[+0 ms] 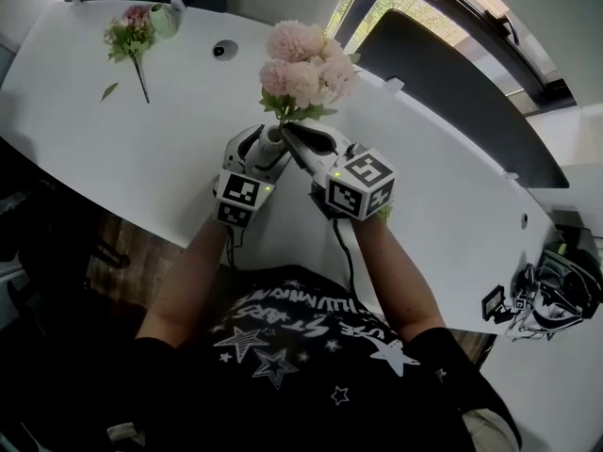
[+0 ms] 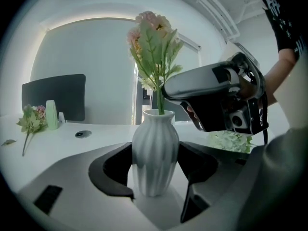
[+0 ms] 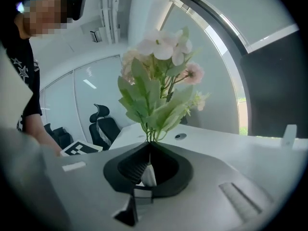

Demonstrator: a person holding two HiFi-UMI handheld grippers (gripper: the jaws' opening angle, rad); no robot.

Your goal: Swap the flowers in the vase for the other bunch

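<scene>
Closest in the head view, at 6 o'clock: black star-print shirt (image 1: 301, 347), with two bare forearms (image 1: 188, 271) reaching up toward centre. Just past them, left gripper (image 1: 267, 147) and right gripper (image 1: 294, 135) side by side, marker cubes facing up. Between the two, white ribbed vase (image 1: 273, 139) standing upright on the white table (image 1: 141, 158), near its close edge. Rising from the vase toward 12 o'clock, pink bunch (image 1: 306, 64) with green leaves. Far off at 10 o'clock, smaller bunch (image 1: 130, 38) lying flat on the table, just beside a pale green cup (image 1: 165, 19). Round grommet (image 1: 224, 51) between that bunch and the pink one.

Left gripper view: dark jaws held wide, closed against the belly of the vase from 9 and 3 o'clock, pads touching both sides. Green stems going up out of the neck toward 12 o'clock. Right gripper crossing in from 3 o'clock, nose at the stems just above the rim. Smaller bunch at 9 o'clock, well apart.

Right gripper view: jaws pressed together at the tips, pinching the green stems of the pink bunch at centre. Leaves and blooms fanning up to 12 o'clock. Marker cube of the left gripper at 8 o'clock, office chair (image 3: 103, 124) beyond it.
</scene>
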